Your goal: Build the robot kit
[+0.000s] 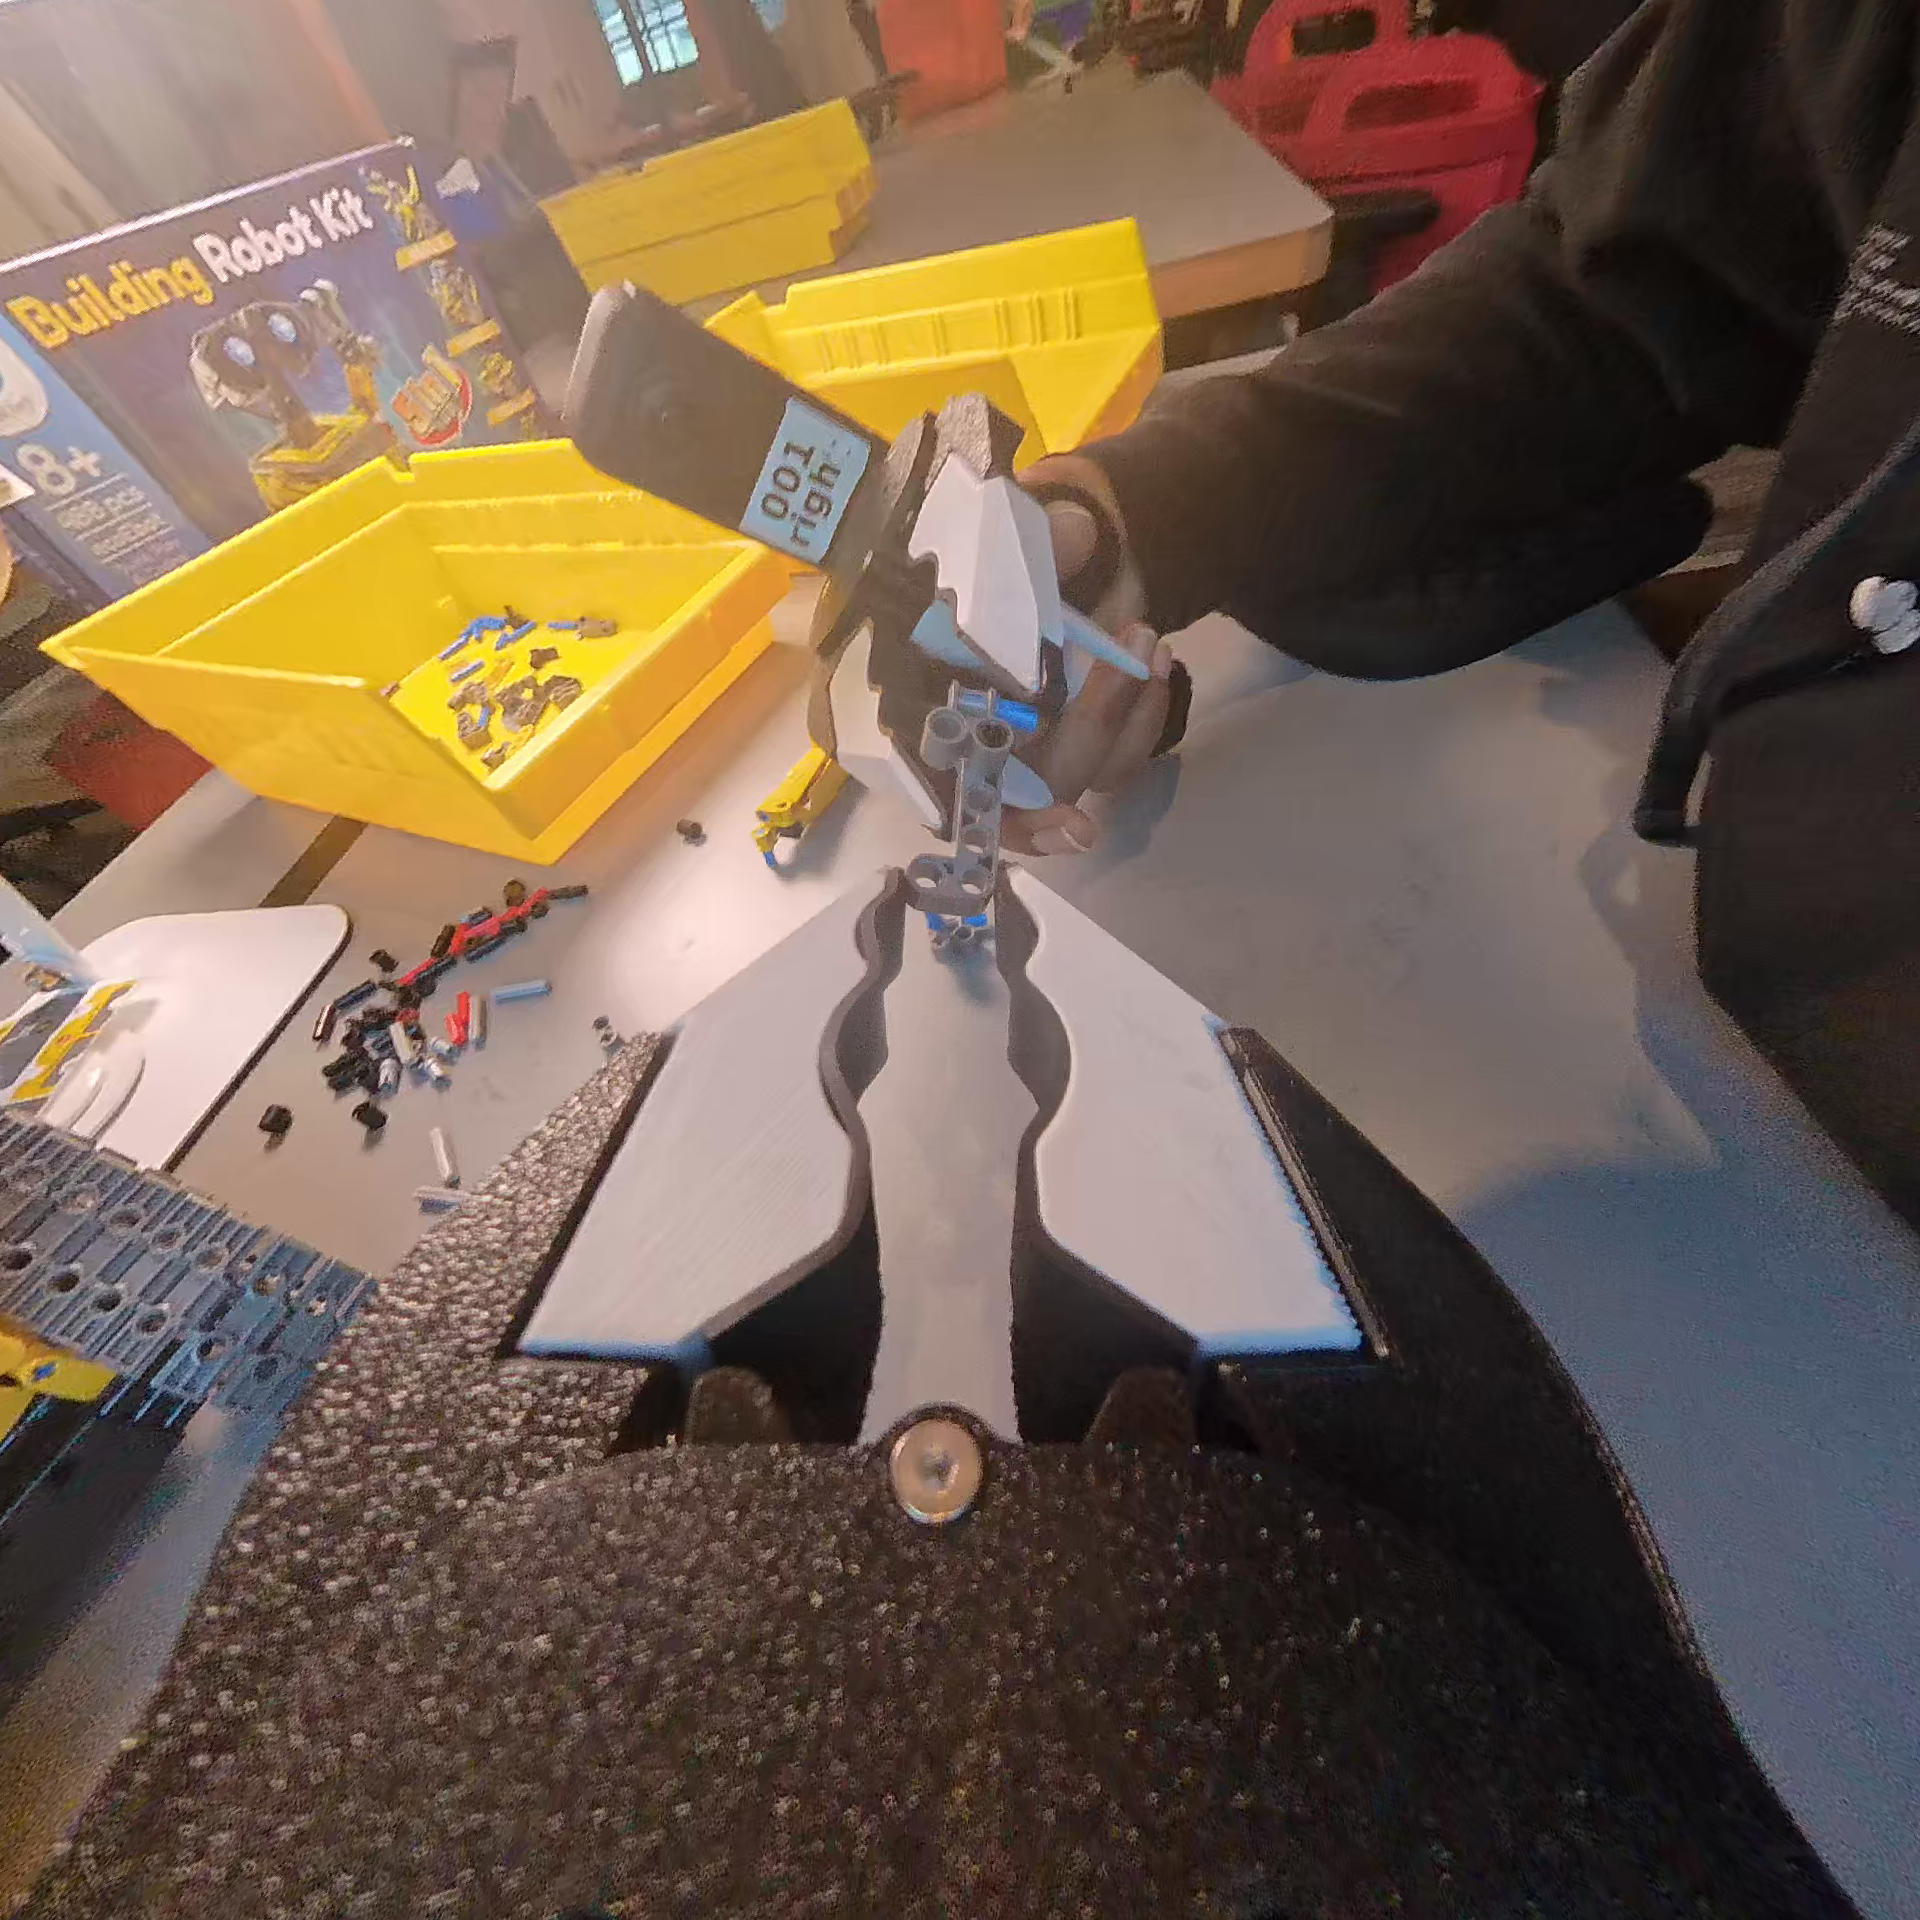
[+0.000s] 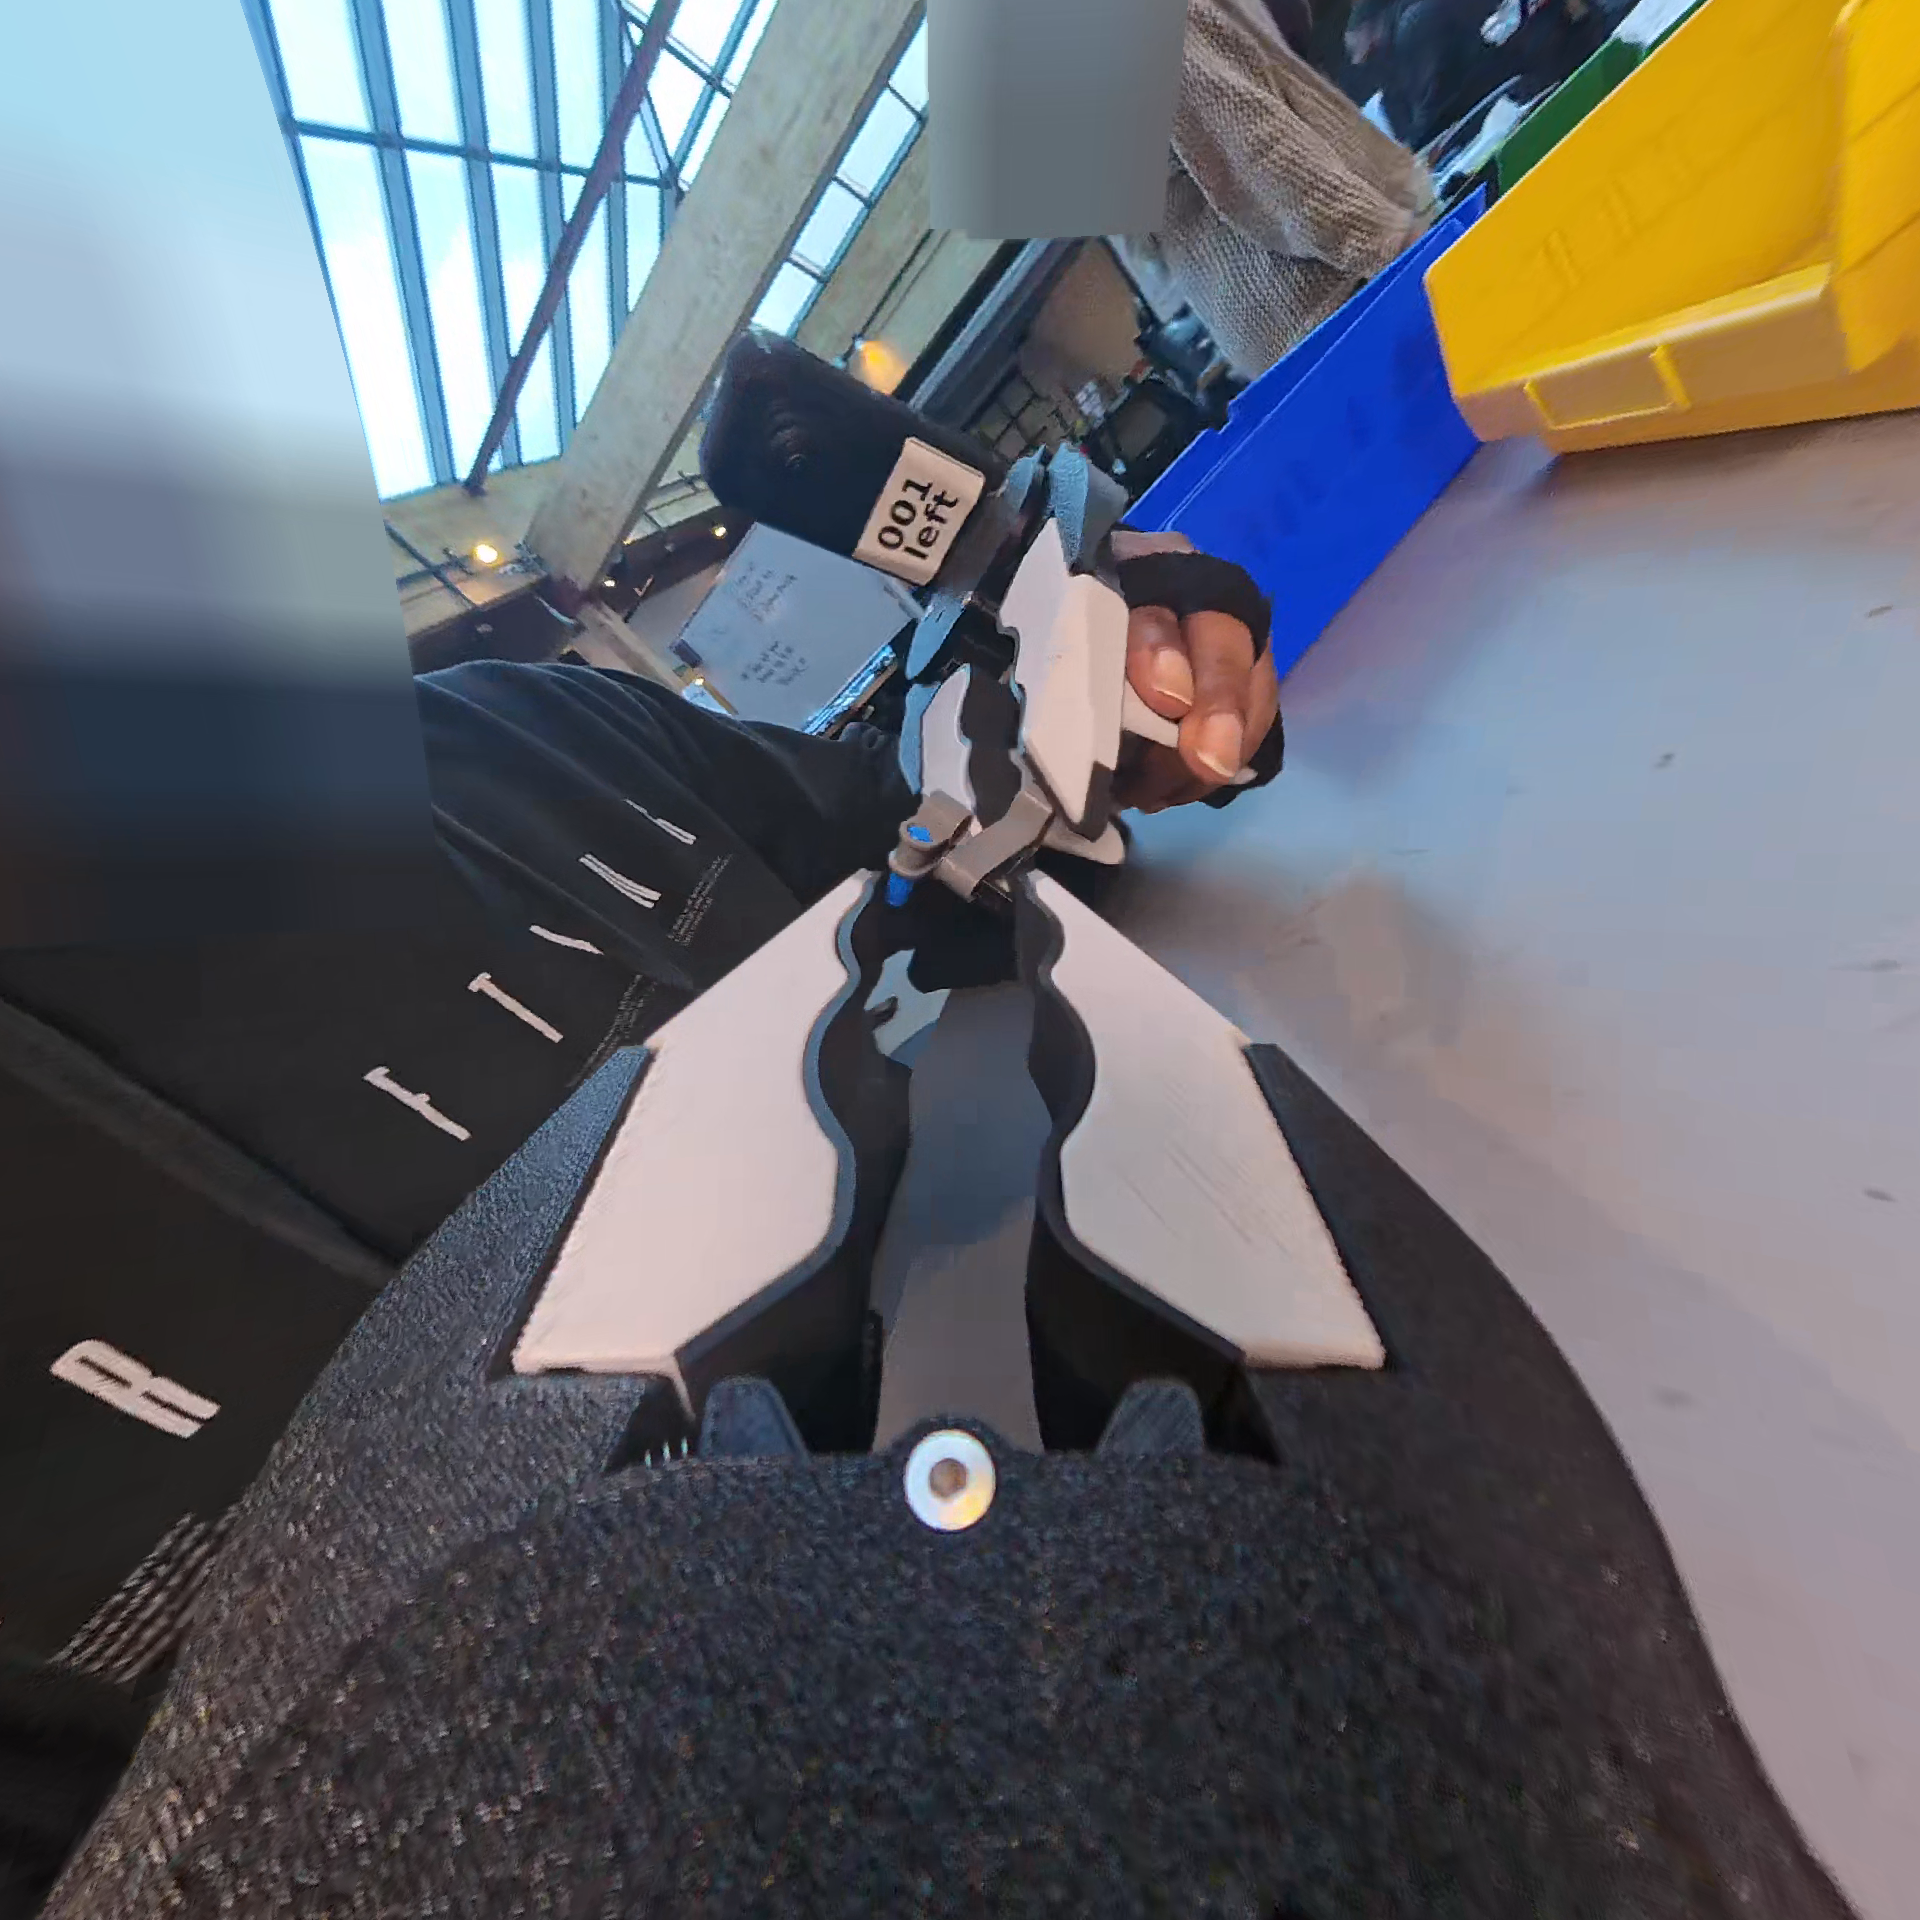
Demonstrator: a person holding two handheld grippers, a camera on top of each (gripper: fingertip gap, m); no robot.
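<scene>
A small grey beam assembly (image 1: 975, 805) with round holes and blue pins is held in the air between both grippers, above the grey table (image 1: 1351, 1039). My left gripper (image 1: 948, 885) is shut on its lower end, a grey connector with blue pins under it. The right gripper (image 1: 982, 717) faces it from above and grips the upper end by a blue pin. In the right wrist view, my right gripper (image 2: 948, 883) is shut on the same grey assembly (image 2: 971, 847), with the left gripper (image 2: 1013, 800) clamped on its far side. A hand holds each gripper.
A yellow bin (image 1: 260, 665) with several small parts stands at the left, with more yellow bins (image 1: 987, 312) and a kit box (image 1: 239, 322) behind. Loose black, red and blue pins (image 1: 416, 1008) and a small yellow assembly (image 1: 795, 805) lie on the table. A grey perforated plate (image 1: 135, 1278) is near left. A blue bin (image 2: 1330, 488) and a yellow bin (image 2: 1714, 260) sit at the right. Only a small space, under 4 cm, lies between the two pairs of fingers. Left tips and right tips are each some 20 cm from the grey perforated plate (image 1: 135, 1278).
</scene>
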